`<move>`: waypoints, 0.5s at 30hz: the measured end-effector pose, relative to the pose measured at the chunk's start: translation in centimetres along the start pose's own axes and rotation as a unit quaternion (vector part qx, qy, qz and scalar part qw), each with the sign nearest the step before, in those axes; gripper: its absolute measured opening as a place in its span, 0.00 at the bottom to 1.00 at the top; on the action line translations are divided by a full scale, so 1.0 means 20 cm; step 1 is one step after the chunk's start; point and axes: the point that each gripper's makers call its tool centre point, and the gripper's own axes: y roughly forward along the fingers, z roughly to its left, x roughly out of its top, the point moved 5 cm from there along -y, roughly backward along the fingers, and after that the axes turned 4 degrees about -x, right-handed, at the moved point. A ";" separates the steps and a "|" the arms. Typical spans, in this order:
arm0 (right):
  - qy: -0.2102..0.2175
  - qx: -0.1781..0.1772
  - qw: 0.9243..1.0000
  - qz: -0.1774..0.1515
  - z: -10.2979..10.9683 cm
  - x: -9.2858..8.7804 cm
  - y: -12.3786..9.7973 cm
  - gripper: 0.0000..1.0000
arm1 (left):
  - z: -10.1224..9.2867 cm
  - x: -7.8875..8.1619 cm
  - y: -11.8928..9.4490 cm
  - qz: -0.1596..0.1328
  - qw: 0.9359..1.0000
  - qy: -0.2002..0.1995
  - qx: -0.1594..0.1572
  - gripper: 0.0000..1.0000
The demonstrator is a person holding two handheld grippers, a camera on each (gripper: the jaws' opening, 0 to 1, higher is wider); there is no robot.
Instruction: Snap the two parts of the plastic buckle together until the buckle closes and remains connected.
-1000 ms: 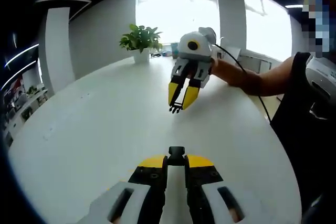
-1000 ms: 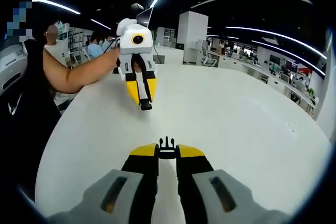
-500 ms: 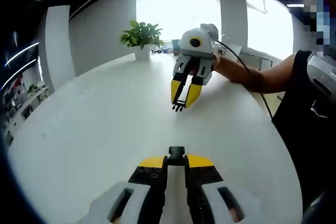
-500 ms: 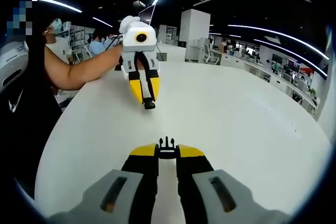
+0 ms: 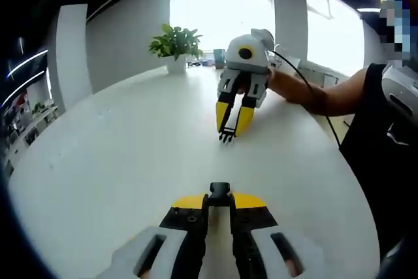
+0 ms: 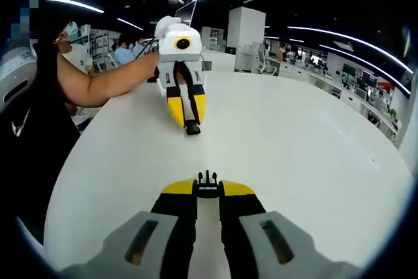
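Note:
My left gripper (image 5: 219, 200) is shut on the black socket half of the buckle (image 5: 219, 191), which sticks out past its yellow tips. Facing it over the white table (image 5: 117, 161), my right gripper (image 5: 233, 126) points down with the pronged buckle half (image 5: 226, 137) held in its tips. In the right gripper view, my right gripper (image 6: 208, 191) is shut on that pronged half (image 6: 208, 179). Opposite, my left gripper (image 6: 186, 114) hangs tip-down, the socket half (image 6: 193, 129) at its end. A wide gap of table lies between the two halves.
A potted plant (image 5: 175, 46) stands at the table's far edge by bright windows. A person's arm (image 5: 320, 99) and a black cable (image 5: 312, 106) reach in from the right. Beyond the table lie office desks (image 6: 313, 73) and people (image 6: 124, 53).
Each gripper appears slightly nearer and lower toward the table in the other's view. Both stay shut on their buckle halves.

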 end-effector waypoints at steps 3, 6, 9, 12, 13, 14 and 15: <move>0.000 0.000 1.000 0.000 0.00 0.00 0.00 0.13 | 0.00 0.00 0.00 -0.003 1.000 0.000 -0.003 0.11; -0.001 0.001 1.000 0.000 0.00 0.00 0.00 0.13 | 0.00 0.00 0.00 -0.004 1.000 0.002 -0.003 0.11; -0.001 0.002 1.000 0.001 0.01 0.00 0.00 0.13 | 0.00 0.00 0.00 -0.003 1.000 0.003 -0.002 0.11; -0.001 0.002 1.000 0.002 0.01 0.00 0.01 0.13 | 0.00 0.01 0.00 -0.006 1.000 0.007 -0.001 0.11; -0.001 0.002 1.000 0.002 0.01 0.00 0.01 0.13 | 0.00 0.01 0.00 -0.007 1.000 0.007 -0.001 0.11; -0.001 0.003 1.000 0.003 0.01 0.00 0.01 0.13 | 0.00 0.01 0.00 -0.008 1.000 0.008 -0.001 0.11; -0.001 0.003 1.000 0.003 0.01 0.00 0.01 0.13 | 0.00 0.01 0.00 -0.007 1.000 0.009 -0.001 0.11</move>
